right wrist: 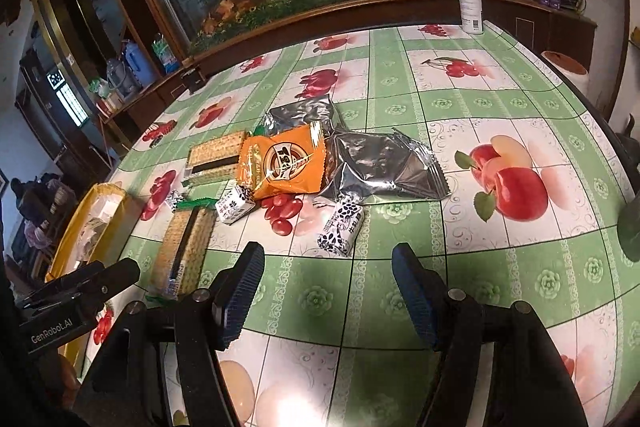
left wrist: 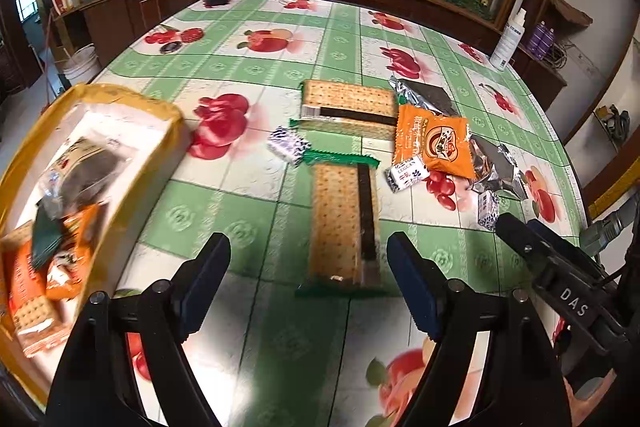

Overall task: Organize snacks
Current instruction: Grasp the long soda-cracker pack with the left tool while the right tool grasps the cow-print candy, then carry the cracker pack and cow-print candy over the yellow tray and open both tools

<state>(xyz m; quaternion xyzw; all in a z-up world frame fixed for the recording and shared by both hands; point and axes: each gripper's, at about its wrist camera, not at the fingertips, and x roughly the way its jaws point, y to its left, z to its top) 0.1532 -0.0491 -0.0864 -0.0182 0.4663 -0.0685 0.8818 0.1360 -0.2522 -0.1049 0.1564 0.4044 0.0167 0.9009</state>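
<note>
Blurring hides the yellow box's (left wrist: 120, 99) contents; left gripper (left wrist: 308, 259) and right gripper (right wrist: 328, 267) both released.

Both wrist views low, sharing snack pile (left wrist: 400, 147)

We see our left gripper (left wrist: 308, 267) spread wide above a cracker pack (left wrist: 345, 227) lying lengthwise on the fruit-print tablecloth (left wrist: 248, 195). To the left sits a yellow tray (left wrist: 120, 99) holding snacks. Farther off lie another cracker pack (left wrist: 348, 109), an orange packet (left wrist: 434, 141), and small wrapped candies (left wrist: 288, 145).
</note>
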